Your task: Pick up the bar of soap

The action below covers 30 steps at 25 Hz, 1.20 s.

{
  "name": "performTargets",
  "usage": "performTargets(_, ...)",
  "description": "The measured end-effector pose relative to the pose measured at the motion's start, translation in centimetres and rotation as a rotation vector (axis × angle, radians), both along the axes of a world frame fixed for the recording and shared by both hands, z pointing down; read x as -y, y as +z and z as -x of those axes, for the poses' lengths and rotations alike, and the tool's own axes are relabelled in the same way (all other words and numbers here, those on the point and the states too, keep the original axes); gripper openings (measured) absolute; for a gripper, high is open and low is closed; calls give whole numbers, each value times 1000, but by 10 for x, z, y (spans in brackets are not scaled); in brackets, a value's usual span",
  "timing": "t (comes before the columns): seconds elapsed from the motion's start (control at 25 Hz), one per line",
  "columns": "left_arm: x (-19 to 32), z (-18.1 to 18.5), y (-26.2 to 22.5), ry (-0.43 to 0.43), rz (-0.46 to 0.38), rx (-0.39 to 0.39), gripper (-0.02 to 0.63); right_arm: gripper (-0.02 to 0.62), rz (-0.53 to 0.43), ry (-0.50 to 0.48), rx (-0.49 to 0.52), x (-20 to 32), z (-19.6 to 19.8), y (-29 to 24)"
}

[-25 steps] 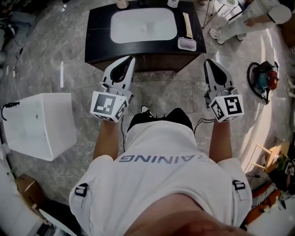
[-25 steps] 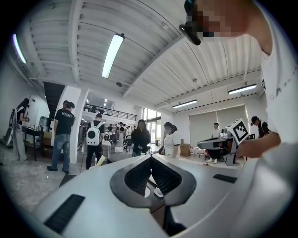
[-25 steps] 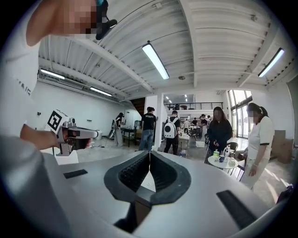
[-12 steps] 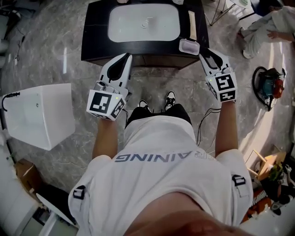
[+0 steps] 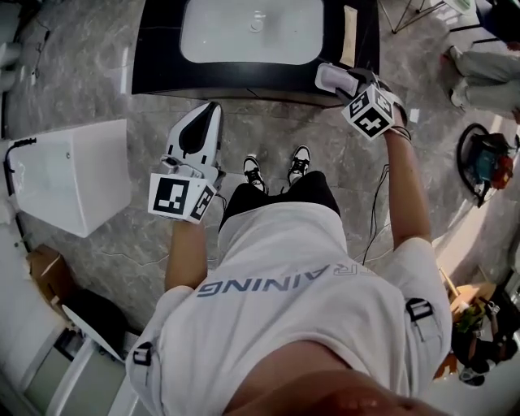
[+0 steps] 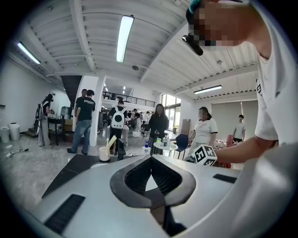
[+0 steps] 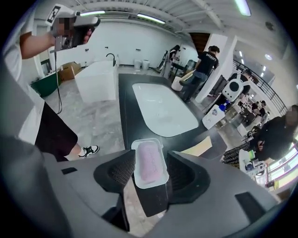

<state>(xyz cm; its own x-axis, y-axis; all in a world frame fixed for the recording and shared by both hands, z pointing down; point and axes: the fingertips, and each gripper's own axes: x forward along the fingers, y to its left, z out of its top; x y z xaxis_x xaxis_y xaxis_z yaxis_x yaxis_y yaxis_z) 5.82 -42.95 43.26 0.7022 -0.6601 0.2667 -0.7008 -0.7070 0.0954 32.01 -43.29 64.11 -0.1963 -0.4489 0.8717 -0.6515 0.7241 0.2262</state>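
counter: a black counter with a white basin sunk into its top.
bar of soap: pink, lying in a white soap dish at the counter's front right corner, just right of the basin's near end.
right gripper: reaches over that corner of the counter; its jaws are opening, and the dish with the soap shows between the two ribbed pads, which do not press on either.
left gripper: held off the counter's front edge over the floor, near the basin's left side; its fingers are together with nothing between them.
beige strip: lies flat on the counter along the basin's right side, behind the soap dish.
white box: sits on the floor, well to the left of the counter.
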Motion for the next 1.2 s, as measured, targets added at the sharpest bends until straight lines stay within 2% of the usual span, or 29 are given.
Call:
performTargets(0.36, 7, -3, 28, -76, 53, 12, 3, 199, 182, -101, -66, 9, -7, 74)
performTargets(0.72, 9, -4, 36, -87, 84, -16, 3, 199, 268, -167, -56, 13, -3, 84)
performTargets(0.8, 8, -5, 34, -79, 81, -17, 3, 195, 279, -156, -48, 15, -3, 82)
performTargets(0.88, 6, -4, 30, -71, 76, -16, 3, 192, 247, -92, -19, 17, -5, 76)
performTargets(0.96, 5, -1, 26, -63, 68, -17, 3, 190, 175, 0, 42, 21, -8, 61)
performTargets(1.08, 7, 4, 20, -49, 52, -21, 3, 190, 40, 150, 190, 26, -9, 22)
performTargets(1.2, 9, 4, 12, -23, 33, -34, 3, 190, -111, 255, 325, 23, -6, -25)
